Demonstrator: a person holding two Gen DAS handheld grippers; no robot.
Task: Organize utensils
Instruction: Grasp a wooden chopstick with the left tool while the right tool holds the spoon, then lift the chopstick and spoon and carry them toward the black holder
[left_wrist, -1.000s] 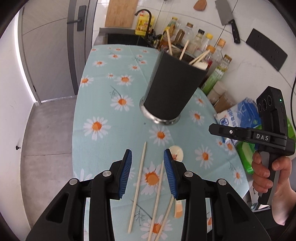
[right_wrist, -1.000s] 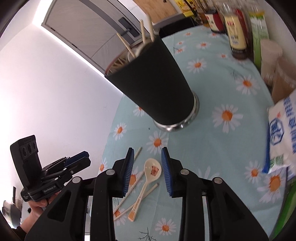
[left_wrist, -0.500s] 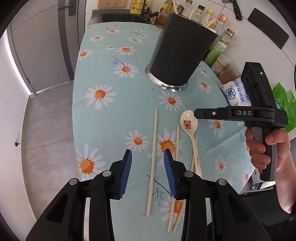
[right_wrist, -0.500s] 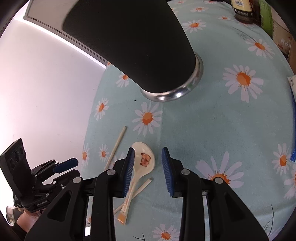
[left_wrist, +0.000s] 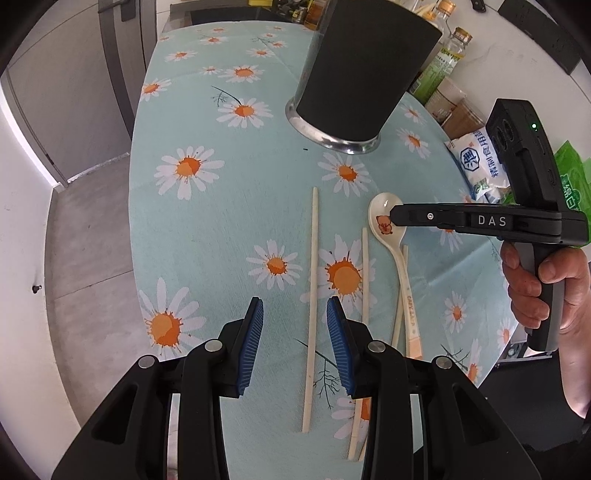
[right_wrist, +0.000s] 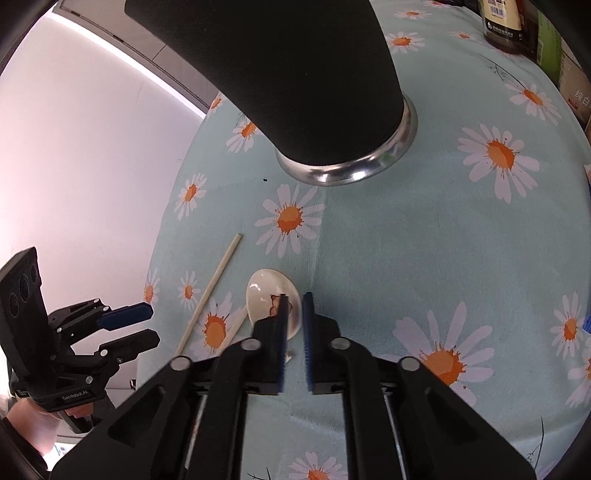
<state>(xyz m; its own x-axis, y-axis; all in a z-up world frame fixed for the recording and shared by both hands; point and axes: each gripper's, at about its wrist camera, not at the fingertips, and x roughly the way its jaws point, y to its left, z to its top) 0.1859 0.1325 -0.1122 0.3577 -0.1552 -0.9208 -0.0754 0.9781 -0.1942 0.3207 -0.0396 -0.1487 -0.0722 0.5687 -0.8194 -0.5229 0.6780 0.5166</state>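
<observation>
We note right gripper (right_wrist: 294, 314) jaws nearly together over ceramic spoon (right_wrist: 266, 299) at frame centre, left gripper (left_wrist: 294, 332) jaws apart above chopstick (left_wrist: 311, 306), daisy tabletop (left_wrist: 207, 229).

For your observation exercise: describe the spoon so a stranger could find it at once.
Start at the tall black holder on the daisy tablecloth. Nearer than it lie pale chopsticks; the spoon lies among them, the only one with a round white bowl and a cartoon picture.

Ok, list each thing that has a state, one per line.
Left hand-held gripper: open, holding nothing, above the tablecloth.
Right hand-held gripper: jaws nearly closed at the spoon's bowl; a grip cannot be confirmed.
Spoon: lying flat on the tablecloth, bowl up.
Chopsticks: three, lying loose beside the spoon.
Utensil holder: upright.
</observation>
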